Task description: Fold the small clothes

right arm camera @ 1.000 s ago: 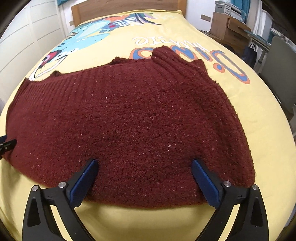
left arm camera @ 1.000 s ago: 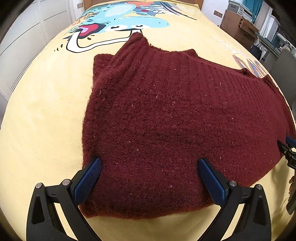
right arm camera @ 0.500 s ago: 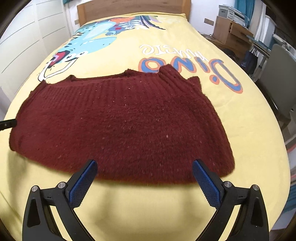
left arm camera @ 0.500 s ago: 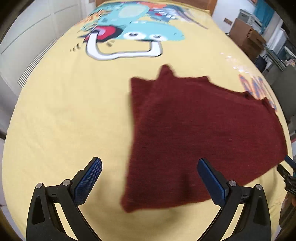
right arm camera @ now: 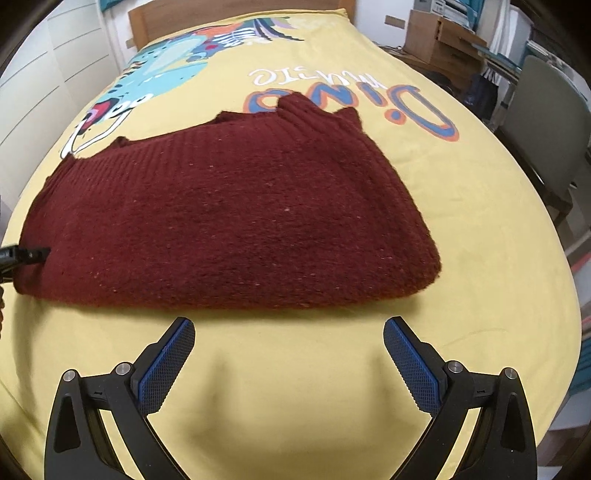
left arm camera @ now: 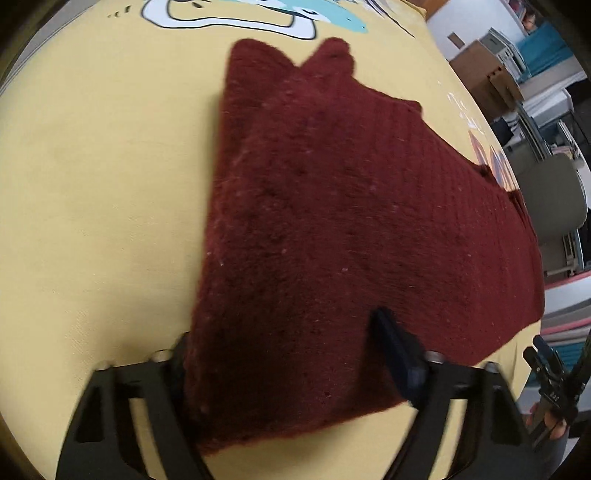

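Observation:
A dark red knitted sweater (right arm camera: pixel 229 221) lies folded flat on the yellow bedspread (right arm camera: pixel 295 387); it also fills the left wrist view (left arm camera: pixel 351 221). My left gripper (left arm camera: pixel 288 365) is open and straddles the sweater's near left corner, with cloth lying between the wide-apart fingers and covering the left one. Its tip shows at the sweater's left edge in the right wrist view (right arm camera: pixel 26 254). My right gripper (right arm camera: pixel 288 362) is open and empty, hovering over bare bedspread just in front of the sweater's near edge.
The bedspread has a cartoon dinosaur print (right arm camera: pixel 177 62) and lettering (right arm camera: pixel 424 107) beyond the sweater. A wooden headboard (right arm camera: pixel 236 14) is at the far end. A grey chair (right arm camera: pixel 546 125) and wooden drawers (right arm camera: pixel 443 37) stand to the right of the bed.
The left gripper pulled back off the sweater, then came in low over its left corner. The right gripper drew back from the sweater's near edge and stands clear of it.

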Available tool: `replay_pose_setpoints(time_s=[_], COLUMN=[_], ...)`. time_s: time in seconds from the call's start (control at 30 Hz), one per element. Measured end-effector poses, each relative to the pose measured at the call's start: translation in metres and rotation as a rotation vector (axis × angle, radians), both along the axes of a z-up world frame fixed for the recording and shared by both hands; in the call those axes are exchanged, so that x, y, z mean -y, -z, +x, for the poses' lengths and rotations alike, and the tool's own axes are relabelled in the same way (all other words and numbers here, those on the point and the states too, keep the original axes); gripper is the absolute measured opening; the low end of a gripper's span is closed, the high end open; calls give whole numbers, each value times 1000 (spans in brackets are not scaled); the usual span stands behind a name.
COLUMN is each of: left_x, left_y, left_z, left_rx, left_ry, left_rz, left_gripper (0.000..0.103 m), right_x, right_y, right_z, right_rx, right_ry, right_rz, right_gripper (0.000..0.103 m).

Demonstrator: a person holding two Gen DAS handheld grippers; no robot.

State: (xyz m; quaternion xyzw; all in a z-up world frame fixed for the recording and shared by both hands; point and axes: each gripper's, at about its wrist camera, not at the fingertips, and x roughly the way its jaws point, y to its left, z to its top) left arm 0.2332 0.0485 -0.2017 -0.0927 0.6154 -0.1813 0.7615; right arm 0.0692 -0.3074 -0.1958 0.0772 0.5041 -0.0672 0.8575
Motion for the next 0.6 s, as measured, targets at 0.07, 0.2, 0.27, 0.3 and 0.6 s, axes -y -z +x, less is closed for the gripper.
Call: replay_pose_setpoints(time_s=[0.07,0.2,0.27,0.3,0.6], left_x=[2,6,13,16,92], left_y=[-5,-24,-37,-45,-120], left_z=[2,1,-6,-7,-4], left_rx=[-27,27,52,62,125], left_ry=[13,16,25,29,134], left_rz=[-46,-45,-48,-59,-113], left_gripper=[34,30,29,29,28], right_x=[4,12,15,17,47], right_y=[0,-2,-4,-5,-25], right_z=[-1,-4,-6,-7,-13], right_rx=[2,8,17,20,39], right_ry=[13,35,45,47,100], right_rz=[6,22,32,36,43], right_gripper=[102,102,102,102,102])
